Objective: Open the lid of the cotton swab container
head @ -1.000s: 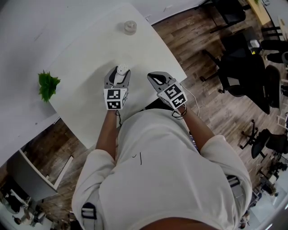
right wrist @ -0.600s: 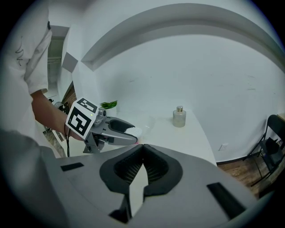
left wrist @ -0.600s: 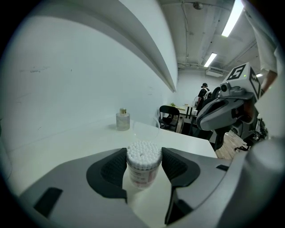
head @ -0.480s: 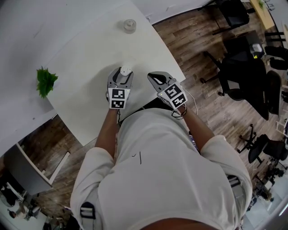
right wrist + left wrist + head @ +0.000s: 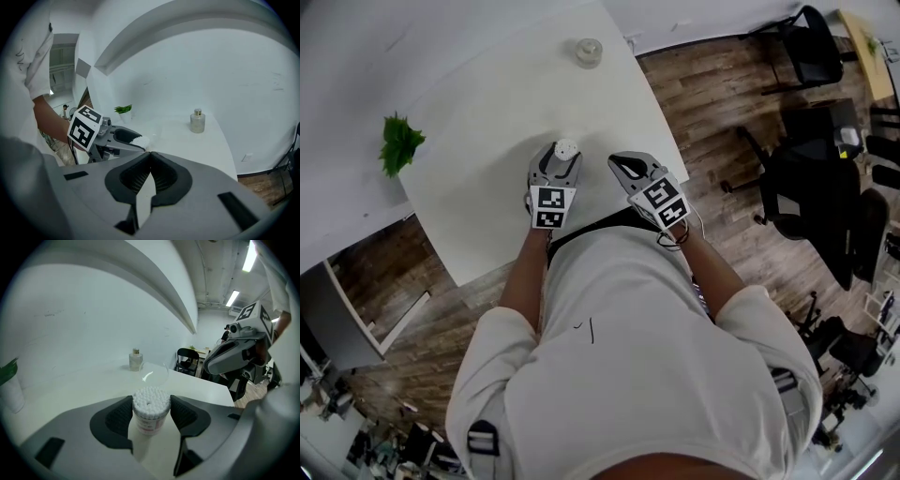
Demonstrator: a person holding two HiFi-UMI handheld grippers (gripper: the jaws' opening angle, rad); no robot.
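Squarely between the left gripper's (image 5: 151,417) jaws stands the swab container (image 5: 151,409), a small cylinder with its long axis vertical and its open top facing up. The white swab tips show bare at the top. Its base is down at the white table (image 5: 506,94), near the edge closest to the person. The two dark pads press on its sides, one on each, so the left gripper grasps it round the middle. A clear round lid (image 5: 155,373) sits on the table just beyond it, apart from it.

Both forearms reach forward from the body, side by side. Each gripper tilts down toward the table with its marker cube facing up. The right gripper (image 5: 149,174) is just beside the left one, on its right, over the table's near edge. Its jaws are clenched together with nothing between them, and it is clear of the container.

By count: one container, one lid, two grippers. One small glass bottle (image 5: 588,52) stands well off at the far side of the table. One green plant (image 5: 399,142) is at the left edge.
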